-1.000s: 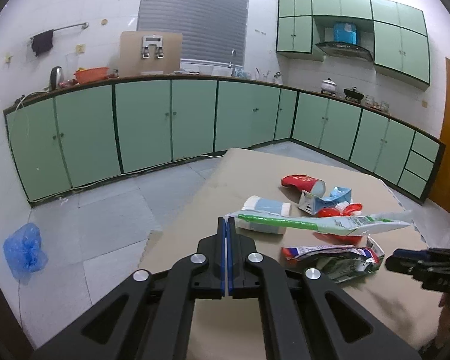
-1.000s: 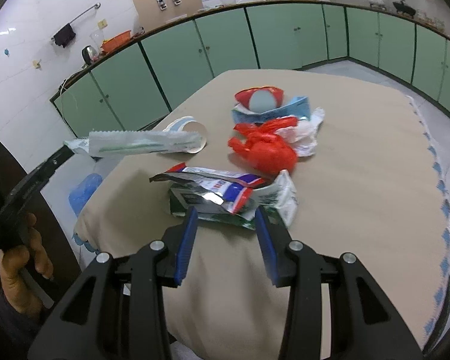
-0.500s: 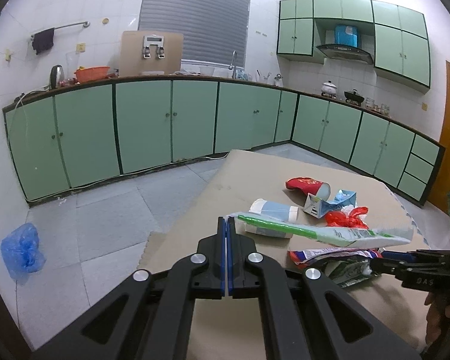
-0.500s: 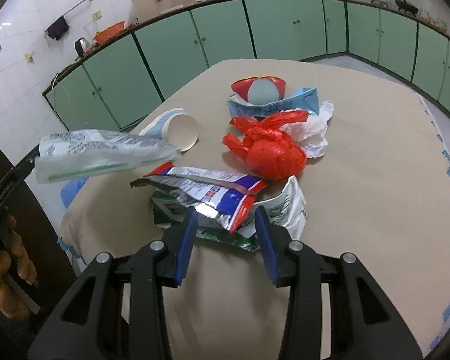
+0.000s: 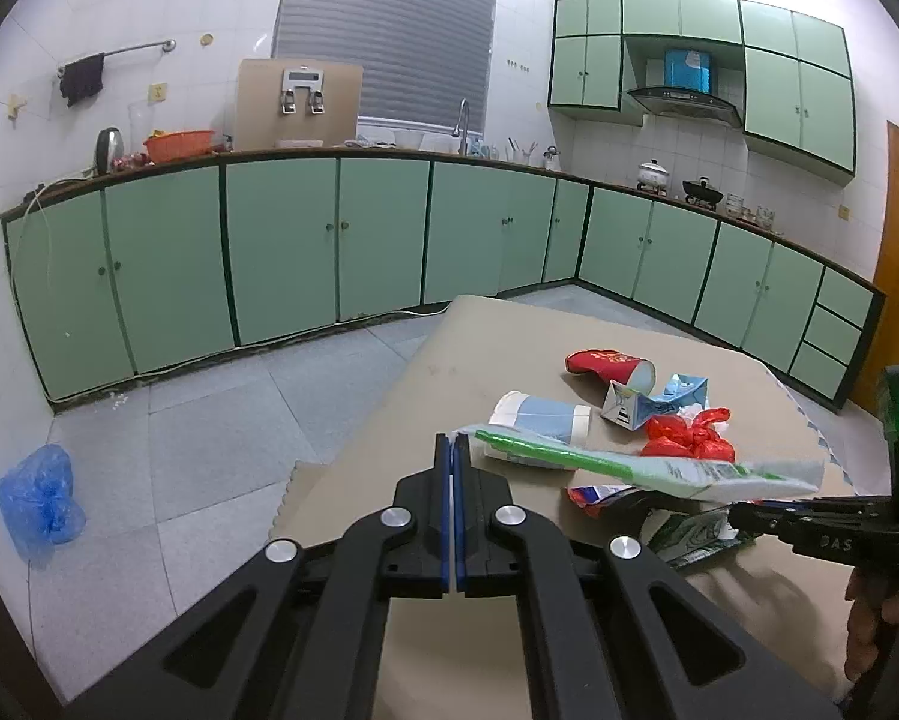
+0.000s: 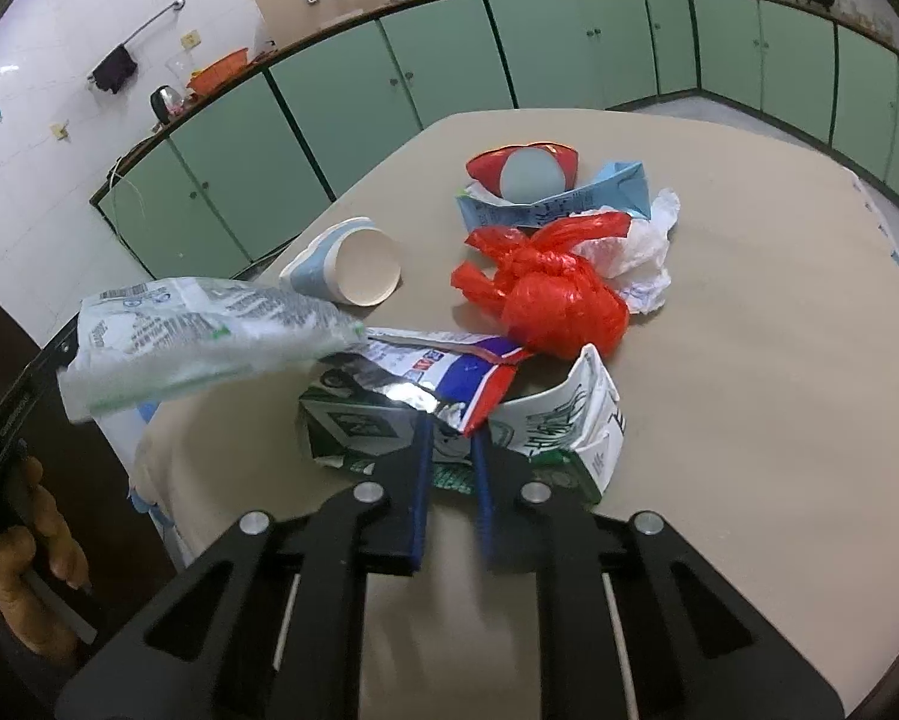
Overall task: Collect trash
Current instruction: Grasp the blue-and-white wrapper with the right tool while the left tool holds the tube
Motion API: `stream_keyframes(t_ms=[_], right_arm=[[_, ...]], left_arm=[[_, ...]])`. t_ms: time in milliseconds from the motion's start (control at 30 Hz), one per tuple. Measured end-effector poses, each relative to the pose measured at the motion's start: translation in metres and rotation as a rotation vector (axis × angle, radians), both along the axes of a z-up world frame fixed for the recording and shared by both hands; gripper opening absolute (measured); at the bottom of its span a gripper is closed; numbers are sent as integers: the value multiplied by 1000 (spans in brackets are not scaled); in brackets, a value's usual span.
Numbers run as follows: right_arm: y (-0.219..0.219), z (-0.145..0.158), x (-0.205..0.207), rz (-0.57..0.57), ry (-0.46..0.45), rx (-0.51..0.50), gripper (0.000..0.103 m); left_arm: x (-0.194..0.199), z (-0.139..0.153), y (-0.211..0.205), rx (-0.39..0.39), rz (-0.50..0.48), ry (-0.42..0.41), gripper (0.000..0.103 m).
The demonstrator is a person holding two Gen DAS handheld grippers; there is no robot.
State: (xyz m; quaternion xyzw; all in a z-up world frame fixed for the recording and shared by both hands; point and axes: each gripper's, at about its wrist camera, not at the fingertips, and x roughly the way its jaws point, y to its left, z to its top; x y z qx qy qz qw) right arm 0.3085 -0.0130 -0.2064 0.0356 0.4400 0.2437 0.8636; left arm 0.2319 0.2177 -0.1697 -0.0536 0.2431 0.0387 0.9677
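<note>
Though small, "DAS" on R gripper (image 5: 743,517)

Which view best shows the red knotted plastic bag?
Right wrist: the red knotted bag sits central and unobstructed on the table. In the left wrist view it is smaller, its lower edge hidden behind the green-and-white wrapper.

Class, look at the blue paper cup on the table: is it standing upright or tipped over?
Tipped over. The blue paper cup lies on its side on the table, its open mouth facing sideways.
</note>
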Motion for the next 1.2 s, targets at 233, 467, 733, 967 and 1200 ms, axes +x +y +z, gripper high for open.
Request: stream_keyframes(t_ms=[233,467,733,967,1200], right_arm=[[-2,3,2,-7,27,46,20],[1,8,1,-11,4,50,35],[-4,8,5,-33,1,84,30],[-2,7,5,-24,-10,72,5],[-11,24,-5,-31,-51,101,1]], left_arm=[[0,1,0,5,-1,-6,1],[-1,1,-1,5,-2,-6,1],[-2,1,-1,4,-3,-5,1],[-3,1,-2,6,-10,-1,1],[-6,8,-3,7,-11,-14,1]])
